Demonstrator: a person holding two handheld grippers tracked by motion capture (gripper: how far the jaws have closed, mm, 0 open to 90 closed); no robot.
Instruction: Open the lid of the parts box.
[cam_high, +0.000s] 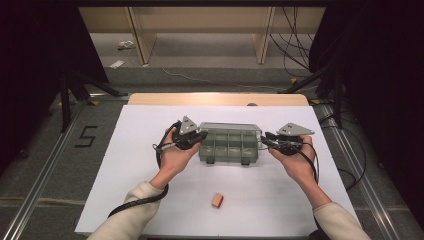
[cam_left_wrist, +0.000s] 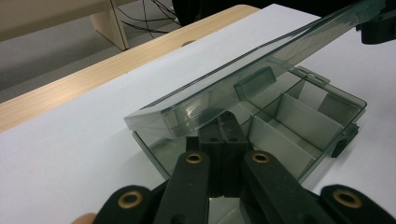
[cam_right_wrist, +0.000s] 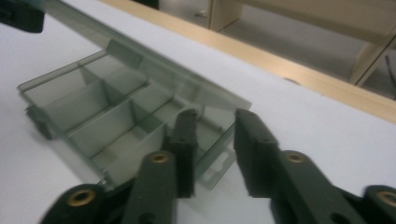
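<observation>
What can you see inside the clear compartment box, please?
The compartment box shows grey dividers and bare compartments; nothing lies in those visible. The raised lid and jaws cover some corners.

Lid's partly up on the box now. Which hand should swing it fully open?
Probably left. The left gripper is shut at the box's end under the raised lid; the right gripper stands open beside the other end, gripping nothing.

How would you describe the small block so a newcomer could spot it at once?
On the white sheet covering the table, look nearer the person than the clear box that sits between the two grippers. The block lies alone there, apart from everything. It is small and tan with a reddish side, unlike the grey see-through box.
</observation>
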